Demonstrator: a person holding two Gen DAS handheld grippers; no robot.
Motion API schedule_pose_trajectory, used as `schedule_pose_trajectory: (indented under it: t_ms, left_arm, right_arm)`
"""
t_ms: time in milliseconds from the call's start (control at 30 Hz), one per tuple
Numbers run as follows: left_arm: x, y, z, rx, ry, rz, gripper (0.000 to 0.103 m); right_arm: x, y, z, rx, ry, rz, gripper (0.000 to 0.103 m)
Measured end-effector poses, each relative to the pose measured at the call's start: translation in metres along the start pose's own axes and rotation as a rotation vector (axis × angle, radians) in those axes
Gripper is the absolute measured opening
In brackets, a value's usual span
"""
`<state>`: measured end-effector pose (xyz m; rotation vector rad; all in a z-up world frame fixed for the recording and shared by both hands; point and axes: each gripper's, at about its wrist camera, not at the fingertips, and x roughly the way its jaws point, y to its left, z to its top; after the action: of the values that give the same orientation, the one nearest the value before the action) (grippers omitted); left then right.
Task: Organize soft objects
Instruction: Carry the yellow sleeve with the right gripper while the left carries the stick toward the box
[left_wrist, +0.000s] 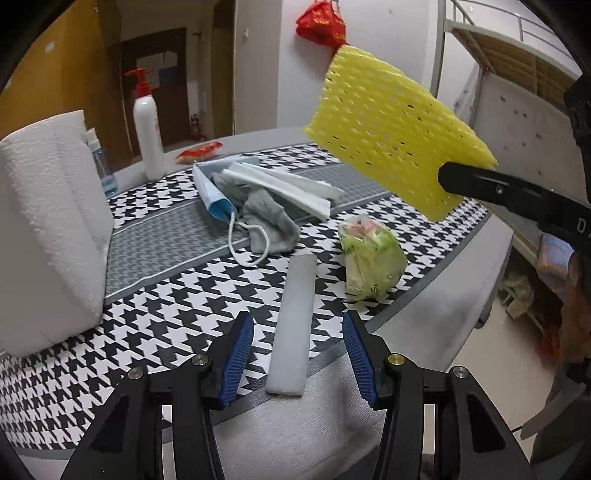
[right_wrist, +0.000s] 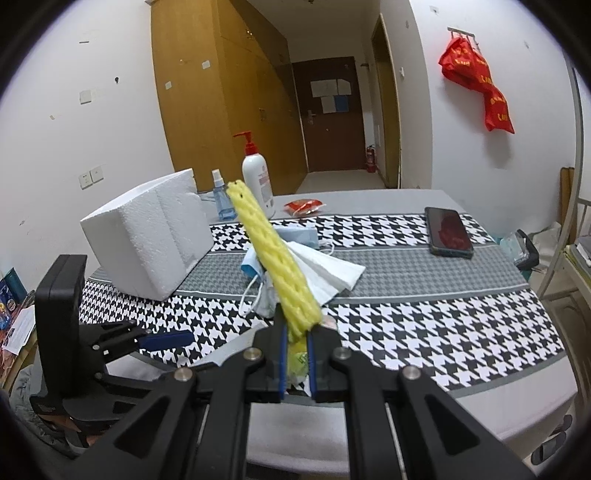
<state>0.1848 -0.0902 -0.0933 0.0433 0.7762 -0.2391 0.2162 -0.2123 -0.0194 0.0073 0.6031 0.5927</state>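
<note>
My right gripper (right_wrist: 296, 334) is shut on a yellow foam net sleeve (right_wrist: 273, 258) and holds it in the air above the table; the sleeve also shows in the left wrist view (left_wrist: 395, 129). My left gripper (left_wrist: 297, 325) is open and empty, low over the near table edge, with a white foam strip (left_wrist: 293, 325) lying between its fingers. A pile of face masks (left_wrist: 218, 188), a grey sock (left_wrist: 266, 218) and folded white tissue (left_wrist: 288, 188) lies mid-table. A green crumpled plastic bag (left_wrist: 371, 258) sits to the right.
A large white styrofoam block (left_wrist: 48, 229) stands at the left. A white pump bottle (left_wrist: 147, 129), a small blue spray bottle (right_wrist: 221, 199) and a red snack packet (right_wrist: 303, 205) are at the back. A phone (right_wrist: 448, 230) lies at the right on the houndstooth cloth (right_wrist: 424, 306).
</note>
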Motion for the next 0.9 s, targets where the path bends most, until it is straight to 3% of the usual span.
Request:
schedule_pose_trajectory:
  t_ms: [400, 533, 800, 900]
  left_arm:
    - [0.017, -0.004, -0.004, 0.024, 0.049, 0.027, 0.047]
    - [0.017, 0.0, -0.002, 0.016, 0.054, 0.053, 0.029]
    - [0.016, 0.0, 0.001, 0.03, 0.052, 0.026, 0.012]
    - [0.009, 0.002, 0.003, 0.03, 0.023, 0.0, 0.011]
  right_arm:
    - [-0.003, -0.004, -0.006, 0.016, -0.003, 0.003, 0.011]
    - [-0.002, -0.004, -0.006, 0.015, -0.004, 0.006, 0.011]
    - [-0.005, -0.004, -0.007, 0.025, -0.015, -0.002, 0.011]
    - [-0.008, -0.005, -0.008, 0.037, -0.023, -0.012, 0.011]
